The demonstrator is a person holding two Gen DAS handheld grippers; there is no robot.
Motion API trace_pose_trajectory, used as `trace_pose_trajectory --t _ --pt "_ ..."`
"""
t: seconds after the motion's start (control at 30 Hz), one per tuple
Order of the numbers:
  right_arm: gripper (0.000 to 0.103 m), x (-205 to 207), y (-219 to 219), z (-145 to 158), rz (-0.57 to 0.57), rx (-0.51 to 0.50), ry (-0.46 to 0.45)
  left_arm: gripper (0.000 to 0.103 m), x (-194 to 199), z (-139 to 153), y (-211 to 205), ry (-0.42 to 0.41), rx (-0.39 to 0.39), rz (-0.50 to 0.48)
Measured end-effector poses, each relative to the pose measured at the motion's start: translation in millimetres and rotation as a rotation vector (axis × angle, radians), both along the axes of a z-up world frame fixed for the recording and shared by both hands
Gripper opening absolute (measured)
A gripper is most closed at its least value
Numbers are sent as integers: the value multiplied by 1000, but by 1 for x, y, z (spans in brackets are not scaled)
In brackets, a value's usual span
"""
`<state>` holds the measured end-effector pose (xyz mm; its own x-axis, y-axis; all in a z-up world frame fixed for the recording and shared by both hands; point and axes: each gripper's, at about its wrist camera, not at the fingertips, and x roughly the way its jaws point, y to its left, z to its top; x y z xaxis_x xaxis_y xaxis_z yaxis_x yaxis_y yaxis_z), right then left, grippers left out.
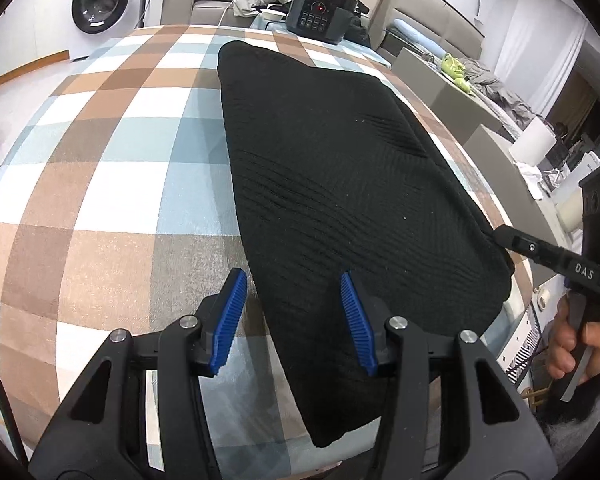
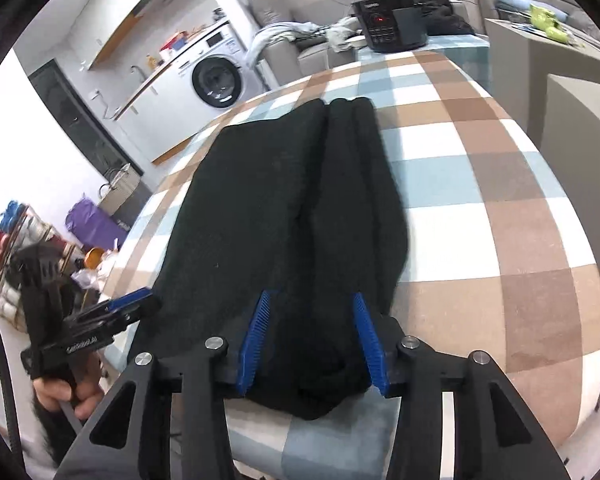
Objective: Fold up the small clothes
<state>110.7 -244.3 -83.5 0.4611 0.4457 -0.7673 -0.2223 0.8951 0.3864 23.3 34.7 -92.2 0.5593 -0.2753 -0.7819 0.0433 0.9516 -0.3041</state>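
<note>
Lying on checked tablecloth (image 1: 112, 200), black garment (image 1: 332, 184), both tongs spread, washing machine (image 1: 100, 0) behind

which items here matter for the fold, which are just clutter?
Job: black knit garment, left gripper, right gripper.

Lying about: pressure cooker, washing machine, checked tablecloth, grey clothes.

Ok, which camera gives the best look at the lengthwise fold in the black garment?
The right wrist view: the fold ridge of the black garment runs straight up the middle there. The left wrist view shows the garment mostly as one flat dark sheet, with only a faint crease.
</note>
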Motion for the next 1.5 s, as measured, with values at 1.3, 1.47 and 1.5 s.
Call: trace_pose_trajectory --t 1.3,1.47,1.5 --pt "24 105 60 -28 -25 -23 32 32 135 1 49 -11 67 80" --pt "31 74 25 -19 -58 110 42 39 97 6 58 -15 46 109" --pt "35 69 21 -16 -64 137 42 40 90 7 59 -19 39 114"
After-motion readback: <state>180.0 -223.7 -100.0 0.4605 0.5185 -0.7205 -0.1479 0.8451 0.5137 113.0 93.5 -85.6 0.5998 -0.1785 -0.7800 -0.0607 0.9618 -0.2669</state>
